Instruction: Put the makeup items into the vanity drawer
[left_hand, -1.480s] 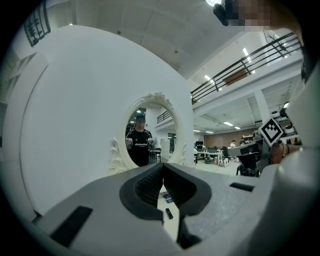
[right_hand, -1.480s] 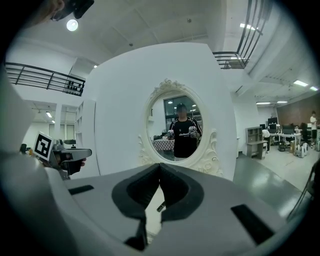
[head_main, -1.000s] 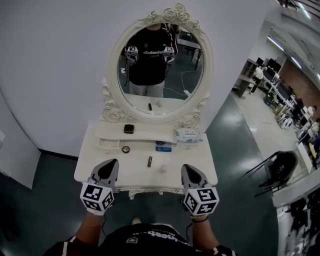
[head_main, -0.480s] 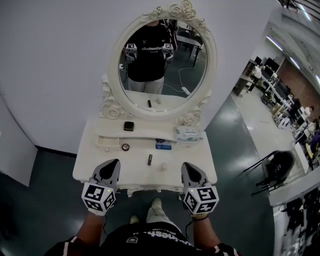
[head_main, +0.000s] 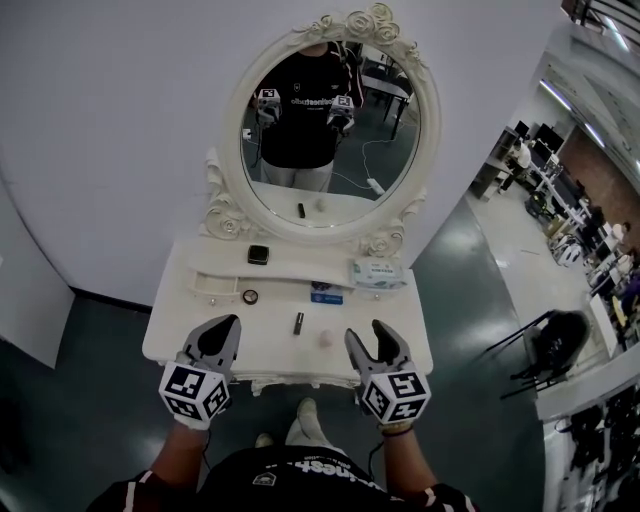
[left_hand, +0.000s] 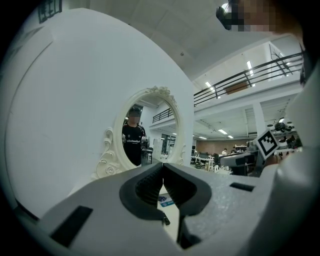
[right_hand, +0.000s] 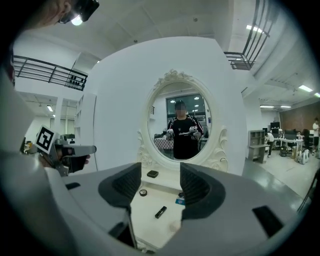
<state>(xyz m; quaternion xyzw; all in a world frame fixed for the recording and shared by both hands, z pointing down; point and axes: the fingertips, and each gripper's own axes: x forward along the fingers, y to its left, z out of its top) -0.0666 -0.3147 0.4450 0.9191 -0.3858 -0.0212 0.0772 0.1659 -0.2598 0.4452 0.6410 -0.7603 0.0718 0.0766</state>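
The left gripper (head_main: 222, 328) has grey, matte jaws with ribbed black pads, and they are pressed together with nothing between them. The right gripper (head_main: 366, 336) is built the same. Its jaws have just been opening and now stand wide apart, gripping nothing.

A glossy white vanity top (head_main: 270, 340) lies ahead of and below both grippers. Behind it stands one oval mirror (head_main: 335, 125) in a carved rose frame.

- One slim black lipstick tube (head_main: 298, 322) lies flat, ahead of and between the two grippers.
- One pale pink round item (head_main: 326, 340) sits close ahead of the right jaws.
- One small round compact (head_main: 250, 296) with a dark rim lies ahead of the left jaws.
- One black square compact (head_main: 258, 255) sits farther on, on the raised shelf.
- One flat blue packet (head_main: 326, 296) lies beyond the lipstick.
- One soft tissue pack (head_main: 378, 272) lies far ahead of the right jaws.
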